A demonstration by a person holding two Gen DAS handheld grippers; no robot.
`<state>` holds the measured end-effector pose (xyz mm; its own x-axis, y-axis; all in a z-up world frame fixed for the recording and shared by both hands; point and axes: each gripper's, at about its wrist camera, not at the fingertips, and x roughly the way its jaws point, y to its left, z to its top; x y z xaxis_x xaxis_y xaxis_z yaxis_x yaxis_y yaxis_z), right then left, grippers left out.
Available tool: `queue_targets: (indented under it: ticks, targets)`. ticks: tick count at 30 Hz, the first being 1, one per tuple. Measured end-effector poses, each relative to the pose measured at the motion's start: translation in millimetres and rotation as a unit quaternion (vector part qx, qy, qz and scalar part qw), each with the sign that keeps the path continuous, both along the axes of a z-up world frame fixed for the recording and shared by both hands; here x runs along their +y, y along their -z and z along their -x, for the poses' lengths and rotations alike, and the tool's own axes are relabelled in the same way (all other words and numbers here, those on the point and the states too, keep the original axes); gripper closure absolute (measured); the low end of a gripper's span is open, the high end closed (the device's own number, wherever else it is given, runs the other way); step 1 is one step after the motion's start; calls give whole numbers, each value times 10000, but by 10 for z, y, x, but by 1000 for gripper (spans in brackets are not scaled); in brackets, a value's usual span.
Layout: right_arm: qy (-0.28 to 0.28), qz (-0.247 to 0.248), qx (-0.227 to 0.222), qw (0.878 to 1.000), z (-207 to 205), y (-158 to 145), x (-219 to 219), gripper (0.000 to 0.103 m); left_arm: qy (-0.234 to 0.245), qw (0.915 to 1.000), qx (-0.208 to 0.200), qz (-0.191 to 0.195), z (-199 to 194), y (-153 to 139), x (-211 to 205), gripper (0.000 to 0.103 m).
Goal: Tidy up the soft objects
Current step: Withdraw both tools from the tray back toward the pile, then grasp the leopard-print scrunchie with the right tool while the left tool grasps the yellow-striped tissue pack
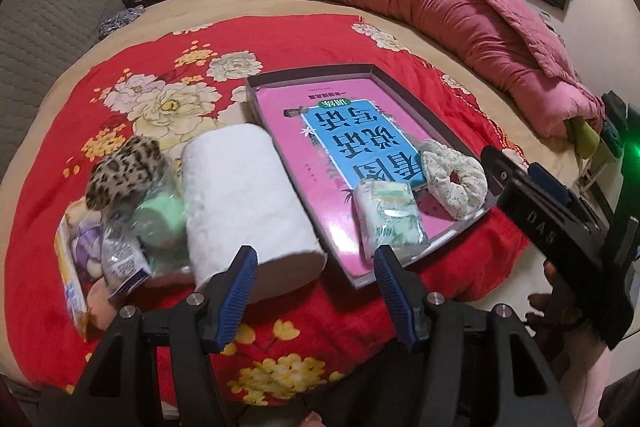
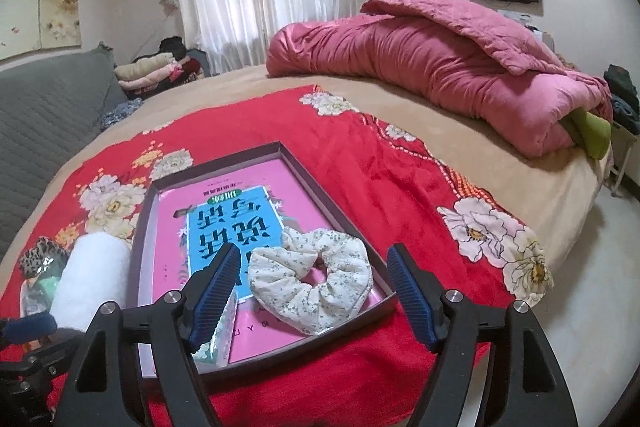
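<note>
Scrunchie (image 2: 312,279) lies in the tray (image 2: 344,203), beside a tissue pack (image 1: 390,215). Only my left view shows the pile left of the roll (image 1: 248,203). My left gripper (image 1: 316,287) and right gripper (image 2: 312,299) are both apart, empty.

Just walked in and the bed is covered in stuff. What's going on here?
A person is sorting soft items into a shallow box on the bed, with a gripper in each hand. A floral scrunchie and a tissue pack already lie in the box. A toilet paper roll, a leopard scrunchie and some packets still sit beside it. The left gripper and right gripper are both open and empty.
</note>
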<state>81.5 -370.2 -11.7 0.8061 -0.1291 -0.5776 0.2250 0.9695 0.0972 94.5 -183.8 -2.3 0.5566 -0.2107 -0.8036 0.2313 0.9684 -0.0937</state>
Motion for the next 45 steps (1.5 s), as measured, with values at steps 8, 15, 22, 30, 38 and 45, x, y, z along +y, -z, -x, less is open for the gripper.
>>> queue_targets:
  ticks: [8, 15, 22, 30, 38, 45]
  targets:
    - [-332, -43, -192, 9993, 153, -112, 123, 26, -151, 9997, -48, 175, 142, -63, 223, 43]
    - [-603, 13, -376, 9975, 286, -240, 321, 25, -396, 9986, -109, 344, 258, -137, 494, 43]
    - [-1077, 123, -434, 9932, 407, -366, 659, 25, -713, 9963, -124, 470, 359, -158, 851, 43]
    - [-1679, 227, -593, 9838, 566, -569, 1075, 25, -1160, 9901, -133, 780, 455, -197, 1367, 43]
    - [-2360, 478, -688, 9681, 719, -714, 1554, 25, -1536, 9824, -132, 1051, 554, -187, 1810, 43]
    - [-2862, 679, -722, 9530, 748, -759, 1919, 25, -1872, 9697, 45, 1569, 534, -44, 2207, 43]
